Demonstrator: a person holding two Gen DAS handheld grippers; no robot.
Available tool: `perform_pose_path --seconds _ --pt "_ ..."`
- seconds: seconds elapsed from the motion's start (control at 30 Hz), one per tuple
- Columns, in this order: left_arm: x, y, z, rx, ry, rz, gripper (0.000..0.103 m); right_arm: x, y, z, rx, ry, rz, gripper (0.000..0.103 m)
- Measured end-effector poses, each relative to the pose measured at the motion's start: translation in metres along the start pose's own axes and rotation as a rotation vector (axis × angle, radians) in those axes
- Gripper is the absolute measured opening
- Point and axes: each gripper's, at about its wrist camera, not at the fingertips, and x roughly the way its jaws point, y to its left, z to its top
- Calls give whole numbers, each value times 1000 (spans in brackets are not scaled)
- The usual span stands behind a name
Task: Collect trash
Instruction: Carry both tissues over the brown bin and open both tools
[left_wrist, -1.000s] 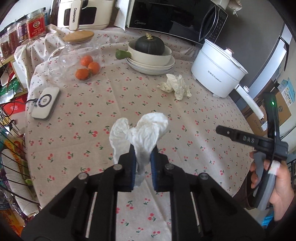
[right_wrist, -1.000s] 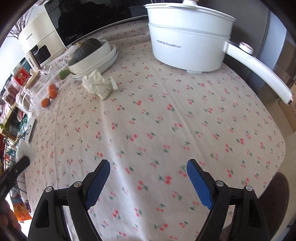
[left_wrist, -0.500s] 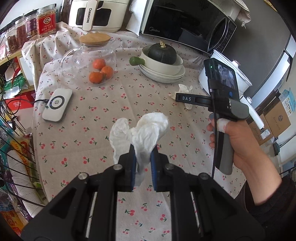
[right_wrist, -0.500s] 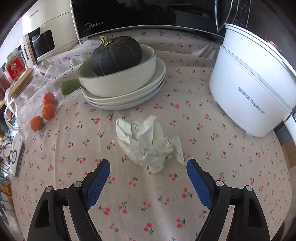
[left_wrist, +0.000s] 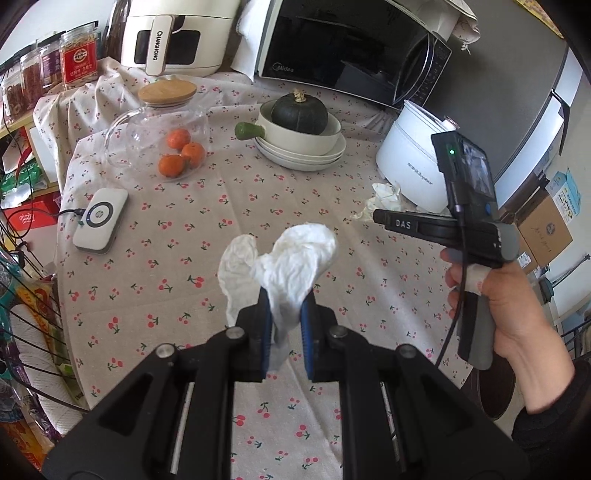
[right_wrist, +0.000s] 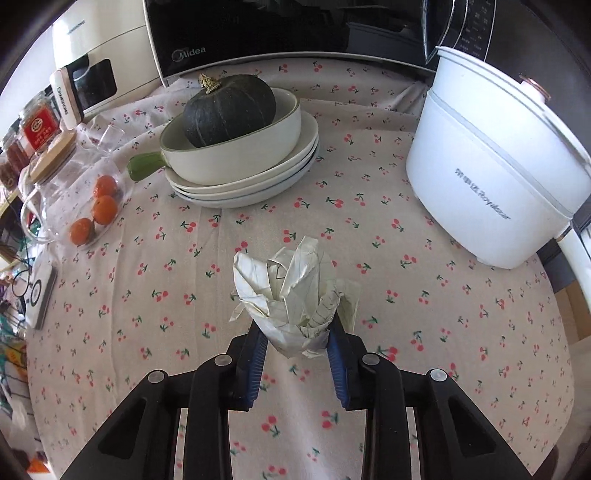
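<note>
The left gripper jaws clamp a white tissue wad, while the right gripper jaws, just closing, pinch only the crumpled paper's loose base mid-desk, so lifting may let it slip free.

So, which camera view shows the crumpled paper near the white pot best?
The right wrist view: the crumpled paper fills its centre, pinched between the right gripper pads. The left wrist view shows only a small part, partly hidden.
</note>
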Motion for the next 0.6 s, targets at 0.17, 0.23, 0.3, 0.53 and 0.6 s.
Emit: perform_pose_path --seconds 0.17,0.23,0.3,0.53,0.6 --pt "-6 -19 -5 32 -10 -17 15 -49 -22 -34 -25 -20 19 31" --pt "-9 -30 -9 60 -15 -25 15 -67 -30 -49 -22 -26 26 31" --pt "-11 -43 -14 93 -16 -30 15 -84 -41 -67 -19 -27 28 31" --pt "-15 -73 -25 120 0 -89 15 -135 -79 -127 3 -28 0 32" --pt "-16 -85 -28 141 2 -106 15 -148 -95 -146 27 -27 -11 32"
